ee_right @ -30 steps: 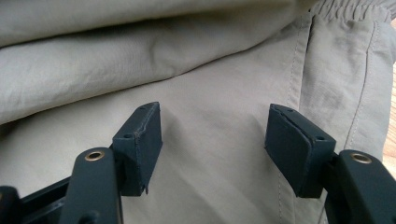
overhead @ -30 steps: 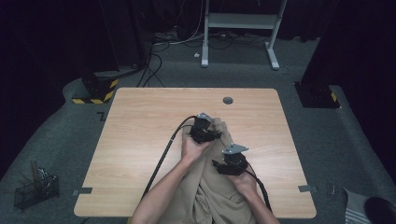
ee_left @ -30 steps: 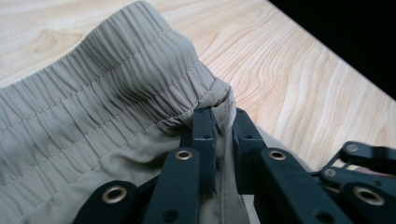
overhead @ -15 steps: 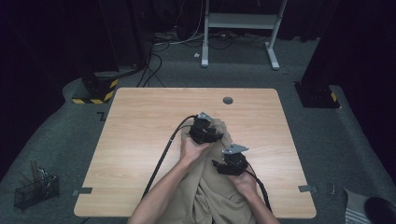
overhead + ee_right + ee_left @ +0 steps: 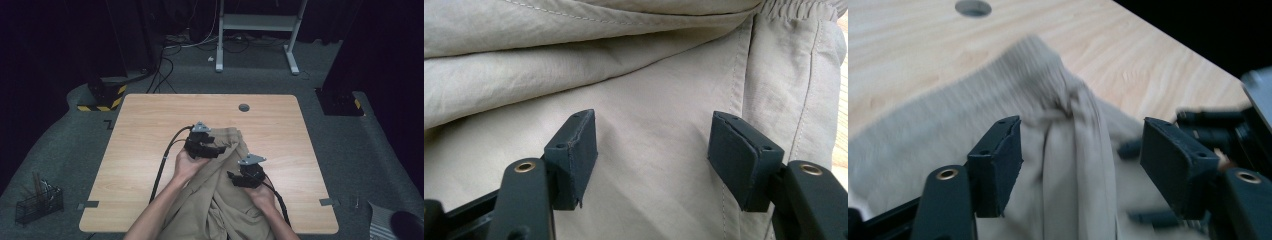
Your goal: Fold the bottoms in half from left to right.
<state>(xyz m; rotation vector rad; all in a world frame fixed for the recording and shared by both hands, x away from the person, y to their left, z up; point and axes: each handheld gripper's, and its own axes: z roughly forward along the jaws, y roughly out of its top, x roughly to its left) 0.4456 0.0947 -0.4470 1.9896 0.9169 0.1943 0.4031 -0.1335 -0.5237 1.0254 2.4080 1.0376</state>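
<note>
A beige garment (image 5: 225, 165) with an elastic waistband (image 5: 804, 9) lies on the near middle of the wooden table (image 5: 150, 125) and hangs over its front edge. My left gripper (image 5: 216, 149) is over the garment's far left part. In the left gripper view it (image 5: 1080, 150) is open, and a raised fold of the cloth (image 5: 1073, 135) stands between the jaws. My right gripper (image 5: 233, 176) hovers over the garment's right side. In the right gripper view it (image 5: 654, 150) is open just above flat cloth (image 5: 649, 115), with nothing between its fingers.
A round cable hole (image 5: 244, 107) sits near the table's far edge. The left gripper's cable (image 5: 165, 155) runs across the tabletop to the front edge. A wire basket (image 5: 37, 202) stands on the floor at the lower left. A white desk frame (image 5: 255, 30) stands behind the table.
My left gripper has shifted a little to the left over the garment. The right gripper and the cloth stay where they were.
</note>
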